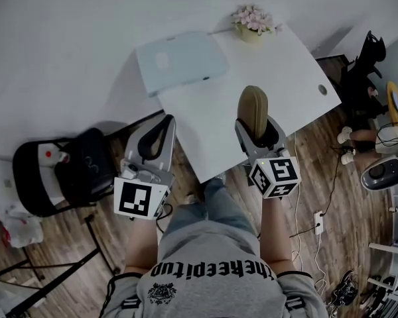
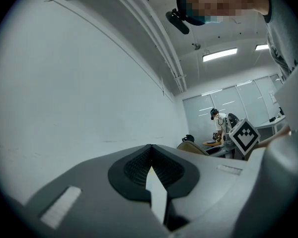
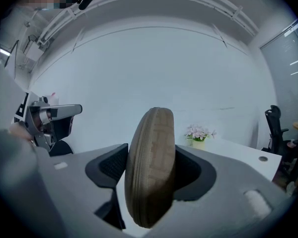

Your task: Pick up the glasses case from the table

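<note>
Case (image 3: 151, 167) gripped by right claw (image 1: 257, 130) near table (image 1: 205, 134) edge.

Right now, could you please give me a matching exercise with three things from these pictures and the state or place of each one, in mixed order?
Things:
1. glasses case
2. left gripper
3. flower pot

States or places:
A. shut, with nothing between the jaws
B. standing at the far edge of the white table
C. clamped between the jaws of the right gripper

Pairs: 1-C, 2-A, 3-B
</note>
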A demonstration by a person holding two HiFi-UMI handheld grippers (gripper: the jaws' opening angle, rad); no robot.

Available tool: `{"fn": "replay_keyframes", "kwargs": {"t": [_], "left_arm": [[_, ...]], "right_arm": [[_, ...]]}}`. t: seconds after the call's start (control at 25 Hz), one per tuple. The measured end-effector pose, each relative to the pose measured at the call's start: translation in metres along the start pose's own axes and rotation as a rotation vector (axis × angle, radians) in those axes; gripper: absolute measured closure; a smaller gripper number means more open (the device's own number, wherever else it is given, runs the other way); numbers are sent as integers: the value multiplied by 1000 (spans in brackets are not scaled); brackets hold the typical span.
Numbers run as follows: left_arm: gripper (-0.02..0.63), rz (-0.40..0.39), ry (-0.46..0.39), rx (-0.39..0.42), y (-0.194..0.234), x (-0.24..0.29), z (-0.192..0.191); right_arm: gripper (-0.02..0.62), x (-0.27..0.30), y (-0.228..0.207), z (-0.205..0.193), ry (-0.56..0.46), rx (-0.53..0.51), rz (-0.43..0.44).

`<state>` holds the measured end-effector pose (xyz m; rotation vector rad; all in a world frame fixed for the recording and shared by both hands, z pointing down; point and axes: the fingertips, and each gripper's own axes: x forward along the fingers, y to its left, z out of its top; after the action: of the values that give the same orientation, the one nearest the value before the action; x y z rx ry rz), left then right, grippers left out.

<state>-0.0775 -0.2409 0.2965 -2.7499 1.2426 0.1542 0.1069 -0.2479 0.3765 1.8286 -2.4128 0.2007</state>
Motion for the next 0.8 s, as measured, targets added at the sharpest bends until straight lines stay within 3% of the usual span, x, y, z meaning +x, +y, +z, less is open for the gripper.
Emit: {"fn": "replay_keyframes", "kwargs": {"t": [0.6,0.8], "left_arm": [[588,-16,-43,7,-2,2,12],[588,-11,-19,28,-6,2,12]], "right_arm": [[328,-13,6,35,-121,-20,-6],[328,-22,4,44,-144,-26,-4]]}}
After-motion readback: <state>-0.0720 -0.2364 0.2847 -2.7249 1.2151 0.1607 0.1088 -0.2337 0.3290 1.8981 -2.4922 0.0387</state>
